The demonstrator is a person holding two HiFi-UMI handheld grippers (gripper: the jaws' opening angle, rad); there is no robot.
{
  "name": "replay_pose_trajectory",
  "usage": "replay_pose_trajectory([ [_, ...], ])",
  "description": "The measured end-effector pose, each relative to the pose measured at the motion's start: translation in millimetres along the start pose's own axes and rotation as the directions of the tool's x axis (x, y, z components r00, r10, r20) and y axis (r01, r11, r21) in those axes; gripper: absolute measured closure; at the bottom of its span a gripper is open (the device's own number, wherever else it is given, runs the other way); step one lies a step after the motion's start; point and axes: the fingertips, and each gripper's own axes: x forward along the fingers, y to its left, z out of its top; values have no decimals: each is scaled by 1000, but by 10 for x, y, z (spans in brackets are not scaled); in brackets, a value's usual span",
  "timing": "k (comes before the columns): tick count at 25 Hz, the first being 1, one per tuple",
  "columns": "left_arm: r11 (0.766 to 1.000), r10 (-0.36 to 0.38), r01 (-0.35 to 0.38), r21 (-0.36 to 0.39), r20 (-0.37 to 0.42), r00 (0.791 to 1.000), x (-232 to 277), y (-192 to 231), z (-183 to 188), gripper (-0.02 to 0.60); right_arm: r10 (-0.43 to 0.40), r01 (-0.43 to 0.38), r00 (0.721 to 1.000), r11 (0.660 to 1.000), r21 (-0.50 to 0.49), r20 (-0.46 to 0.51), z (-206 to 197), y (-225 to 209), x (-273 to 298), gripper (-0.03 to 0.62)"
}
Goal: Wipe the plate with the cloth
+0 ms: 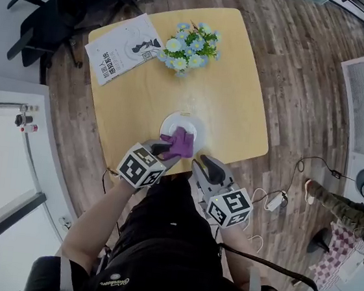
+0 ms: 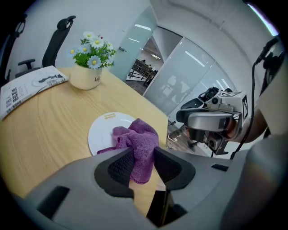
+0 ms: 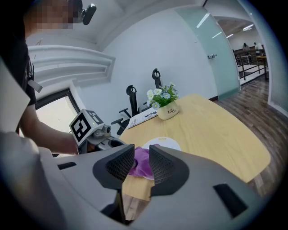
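Looks like the wiping step is on: left gripper [image 2: 137, 161] clamps the purple cloth [image 2: 138, 137] bunched on the white plate [image 2: 101, 132] near the table's [image 2: 45, 130] front edge, right gripper [image 3: 138, 162] sits slightly parted and empty, so next it probably needs rubbing strokes across the plate

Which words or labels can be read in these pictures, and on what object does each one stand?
"Life": on the flower pot.
Gold print on the plate rim: too small to read.
Print on the booklet: too blurred to read.
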Motion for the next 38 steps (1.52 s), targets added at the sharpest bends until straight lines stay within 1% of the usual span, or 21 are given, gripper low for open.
replay_pose_trajectory([
  [3,1000,-7,7,-14,-7,1000,-18,-41,-88,445,-4,4,1000,1000,3,-4,-14,-16,-3,490],
  [7,1000,0,0,-17,23,1000,-73,-20,-18,445,-6,6,1000,1000,6,-2,-33,-19,7,490],
  [10,1000,17,-16,-10,76,997,-119,84,212,445,-8,8,1000,1000,6,-1,-53,-15,8,490],
  [13,999,42,-45,19,124,991,-126,260,595,445,-12,12,1000,1000,7,-4,-55,-24,1,490],
  [16,997,57,-64,53,134,989,-74,392,878,445,-15,16,1000,1000,9,-6,-67,-31,-11,490],
  [18,996,54,-62,62,126,991,-32,416,933,445,-18,18,1000,1000,11,-8,-86,-36,-19,490],
  [22,998,34,-40,58,99,995,30,314,802,445,-24,24,1000,1000,16,-5,-99,-65,-45,490],
  [28,999,-17,15,38,49,999,48,-16,395,445,-24,23,1000,1000,20,1,-86,-76,-65,490],
  [33,997,-76,76,4,2,997,61,-321,42,445,-19,19,1000,1000,21,-2,-95,-73,-61,489],
  [36,996,-89,89,-12,-14,996,87,-397,-91,445,-15,15,1000,1000,20,-3,-100,-63,-59,490],
  [38,996,-90,90,-15,-14,996,93,-399,-117,445,-14,14,1000,1000,20,-3,-104,-56,-56,490],
])
